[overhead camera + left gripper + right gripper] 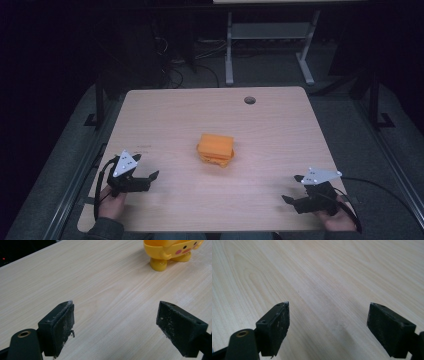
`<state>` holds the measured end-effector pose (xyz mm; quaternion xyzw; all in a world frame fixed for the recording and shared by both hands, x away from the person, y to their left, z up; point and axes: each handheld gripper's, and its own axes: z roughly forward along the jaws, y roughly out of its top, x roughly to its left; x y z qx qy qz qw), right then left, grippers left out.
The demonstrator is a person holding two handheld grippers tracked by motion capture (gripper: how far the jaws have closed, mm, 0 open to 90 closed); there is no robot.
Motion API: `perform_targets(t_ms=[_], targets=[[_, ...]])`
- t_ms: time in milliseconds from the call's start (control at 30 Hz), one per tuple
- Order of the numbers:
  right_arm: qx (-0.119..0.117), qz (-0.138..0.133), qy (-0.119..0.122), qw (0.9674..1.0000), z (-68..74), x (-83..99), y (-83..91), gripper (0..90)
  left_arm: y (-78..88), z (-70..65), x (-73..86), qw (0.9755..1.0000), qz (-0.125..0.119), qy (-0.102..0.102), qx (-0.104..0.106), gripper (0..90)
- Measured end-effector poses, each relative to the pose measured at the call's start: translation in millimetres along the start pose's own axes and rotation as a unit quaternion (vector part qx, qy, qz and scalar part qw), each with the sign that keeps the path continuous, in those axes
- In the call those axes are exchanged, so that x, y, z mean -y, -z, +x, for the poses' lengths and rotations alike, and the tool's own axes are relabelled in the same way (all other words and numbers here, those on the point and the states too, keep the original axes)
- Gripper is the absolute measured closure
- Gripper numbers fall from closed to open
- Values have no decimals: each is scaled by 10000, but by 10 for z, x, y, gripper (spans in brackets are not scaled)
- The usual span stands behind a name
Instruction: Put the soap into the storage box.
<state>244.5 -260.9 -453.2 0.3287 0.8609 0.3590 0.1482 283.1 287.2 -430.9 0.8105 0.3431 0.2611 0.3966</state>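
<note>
The yellow toy box [216, 149] is sitting at the middle of the wooden table [280, 125], its long side running roughly left to right. Relative to that box, the left gripper [148, 175] is hovering nearer, down at the near-left, jaws spread wide and empty, aiming toward it so the box's feet are showing ahead. The right gripper [293, 188] is waiting farther off at the box's near-right, jaws equally wide, empty.

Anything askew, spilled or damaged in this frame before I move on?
Nothing stands out. The yellow toy box sits alone mid-table, apparently intact. Both the left hand-held gripper and the right hand-held gripper are open and apart from it. The table shows no spill.
</note>
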Motion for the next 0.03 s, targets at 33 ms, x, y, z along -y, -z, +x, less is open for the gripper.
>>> perform_targets(t_ms=[33], targets=[[58,-33,19,10000,11,4,14,178,0,0,0,10000,0,0,0,141]])
